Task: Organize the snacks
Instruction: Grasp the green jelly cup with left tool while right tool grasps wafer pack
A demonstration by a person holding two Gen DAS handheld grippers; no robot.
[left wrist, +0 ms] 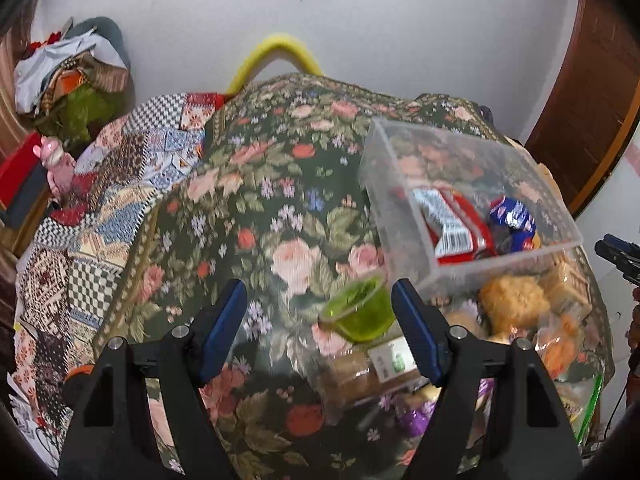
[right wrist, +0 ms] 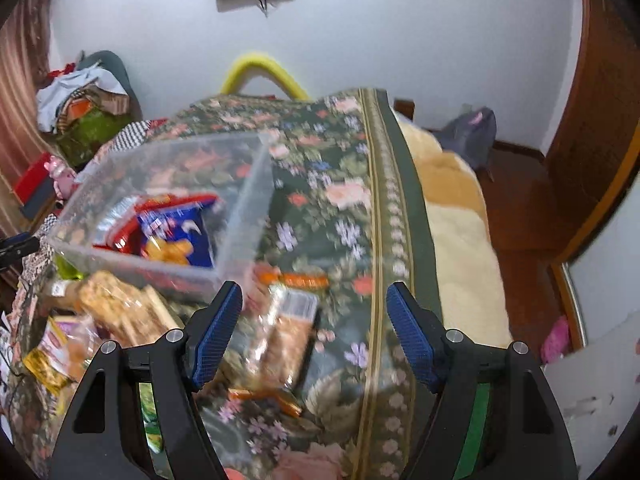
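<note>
A clear plastic bin [left wrist: 400, 184] stands on the floral bedspread and holds a red-white packet [left wrist: 452, 224] and a blue packet [left wrist: 514, 218]. My left gripper [left wrist: 320, 312] is open above the spread; a green jelly cup [left wrist: 358, 312] lies just inside its right finger, not gripped. Bagged pastries [left wrist: 512, 300] and a wrapped bar [left wrist: 368, 368] lie near it. My right gripper [right wrist: 314, 320] is open and empty above a long cracker packet [right wrist: 284, 340]. The bin [right wrist: 248, 200] sits to its upper left, with a blue packet [right wrist: 176, 236] inside. More snacks [right wrist: 116, 308] pile at the left.
A patchwork quilt [left wrist: 120, 184] covers the bed's left part. A cream blanket [right wrist: 456, 232] hangs off the right edge above a wooden floor. A clothes pile [left wrist: 72, 76] and a yellow hoop [left wrist: 276, 48] stand by the wall. A wooden door [left wrist: 592, 92] is on the right.
</note>
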